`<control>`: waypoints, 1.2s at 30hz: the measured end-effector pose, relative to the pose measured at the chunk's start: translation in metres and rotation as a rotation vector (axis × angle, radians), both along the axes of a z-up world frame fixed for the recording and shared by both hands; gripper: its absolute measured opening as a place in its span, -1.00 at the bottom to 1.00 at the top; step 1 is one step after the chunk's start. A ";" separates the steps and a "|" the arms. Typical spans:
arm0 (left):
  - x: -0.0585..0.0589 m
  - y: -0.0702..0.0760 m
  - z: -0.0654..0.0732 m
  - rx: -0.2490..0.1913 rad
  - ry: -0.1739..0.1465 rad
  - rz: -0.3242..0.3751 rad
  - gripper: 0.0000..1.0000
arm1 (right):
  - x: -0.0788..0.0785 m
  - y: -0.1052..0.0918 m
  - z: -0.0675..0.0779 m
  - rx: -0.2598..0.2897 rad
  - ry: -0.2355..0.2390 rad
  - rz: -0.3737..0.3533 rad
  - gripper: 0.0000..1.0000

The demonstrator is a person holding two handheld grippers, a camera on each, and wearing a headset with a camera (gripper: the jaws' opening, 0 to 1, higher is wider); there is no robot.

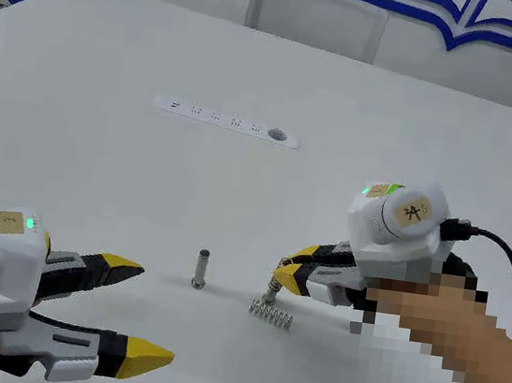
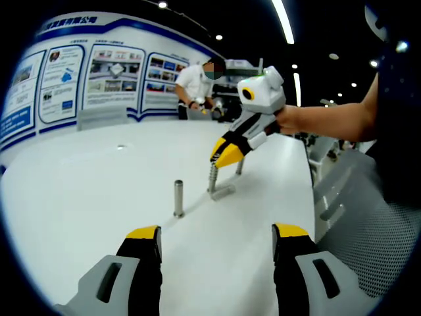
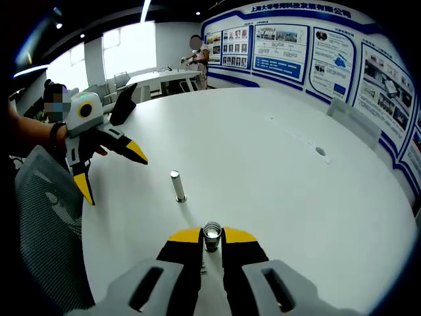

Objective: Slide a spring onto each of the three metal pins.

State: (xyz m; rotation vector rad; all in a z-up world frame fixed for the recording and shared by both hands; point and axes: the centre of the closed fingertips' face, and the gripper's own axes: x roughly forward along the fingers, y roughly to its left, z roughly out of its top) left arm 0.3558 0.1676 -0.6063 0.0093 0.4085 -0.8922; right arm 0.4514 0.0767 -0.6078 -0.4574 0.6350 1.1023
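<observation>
A bare metal pin (image 1: 200,269) (image 2: 178,197) (image 3: 177,185) stands upright on the white table (image 1: 103,134). To its right, my right gripper (image 1: 288,266) (image 2: 225,153) (image 3: 212,238) is shut on a spring (image 1: 272,289) (image 2: 212,175) (image 3: 211,232) held upright, its lower end at the table; whether a pin is inside it is hidden. A loose spring (image 1: 271,314) (image 2: 223,192) lies flat just in front. Another pin (image 2: 239,166) stands behind the right gripper. My left gripper (image 1: 141,313) (image 2: 217,238) (image 3: 108,161) is open and holds nothing, left of the bare pin.
A white socket strip (image 1: 228,120) is set into the table further back, and a chair (image 1: 317,15) stands at the far edge. A mesh chair (image 3: 46,224) sits beside the table. A person (image 2: 197,89) stands far off by the wall posters.
</observation>
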 end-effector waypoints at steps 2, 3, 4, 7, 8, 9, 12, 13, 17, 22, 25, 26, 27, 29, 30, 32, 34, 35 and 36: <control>0.000 0.000 0.000 0.000 0.001 -0.001 0.39 | 0.000 0.000 -0.003 -0.008 0.003 0.000 -0.76; 0.000 0.000 0.000 0.000 0.001 -0.001 0.38 | 0.000 0.001 -0.005 -0.012 0.004 0.001 -0.76; 0.000 0.000 0.000 0.000 0.001 -0.001 0.38 | 0.000 0.001 -0.006 -0.014 0.005 0.001 -0.76; 0.000 0.000 0.000 0.001 0.002 0.000 0.38 | -0.001 0.001 -0.009 -0.020 0.011 -0.001 -0.76; 0.000 0.001 0.000 0.001 0.003 -0.001 0.38 | -0.001 0.001 -0.010 -0.023 0.013 -0.002 -0.76; -0.001 0.001 -0.001 0.001 0.003 -0.001 0.38 | -0.001 0.001 -0.011 -0.025 0.015 -0.002 -0.76; -0.001 0.001 -0.001 0.002 0.003 -0.001 0.38 | -0.001 0.000 -0.015 -0.032 0.019 -0.004 -0.76; -0.001 0.001 -0.001 0.002 0.004 -0.002 0.37 | -0.001 0.000 -0.016 -0.035 0.022 -0.005 -0.76; -0.001 0.001 -0.001 0.002 0.005 -0.002 0.37 | -0.002 -0.001 -0.020 -0.044 0.027 -0.007 -0.76; -0.001 0.000 -0.001 0.003 0.006 -0.005 0.37 | -0.002 -0.002 -0.023 -0.051 0.032 -0.009 -0.76; -0.001 -0.001 -0.001 0.004 0.006 -0.008 0.37 | -0.003 -0.006 -0.027 -0.067 0.039 -0.011 -0.74; -0.002 -0.001 -0.001 0.004 0.007 -0.008 0.37 | -0.004 -0.007 -0.028 -0.069 0.041 -0.011 -0.74; -0.002 -0.001 -0.001 0.004 0.007 -0.009 0.36 | -0.005 -0.008 -0.029 -0.071 0.043 -0.012 -0.74; -0.002 -0.002 -0.001 0.005 0.007 -0.010 0.36 | -0.007 -0.011 -0.031 -0.076 0.049 -0.013 -0.74; -0.002 -0.002 -0.001 0.007 0.008 -0.011 0.36 | -0.009 -0.013 -0.033 -0.080 0.054 -0.013 -0.74; -0.002 -0.002 -0.002 0.008 0.009 -0.013 0.36 | -0.012 -0.016 -0.035 -0.084 0.060 -0.009 -0.73; -0.002 -0.003 -0.002 0.008 0.010 -0.016 0.35 | -0.016 -0.018 -0.037 -0.090 0.068 -0.002 -0.72; -0.002 -0.003 -0.002 0.009 0.011 -0.018 0.35 | -0.018 -0.019 -0.038 -0.093 0.073 0.003 -0.72; -0.002 -0.004 -0.002 0.009 0.011 -0.019 0.35 | -0.020 -0.020 -0.039 -0.095 0.078 0.008 -0.72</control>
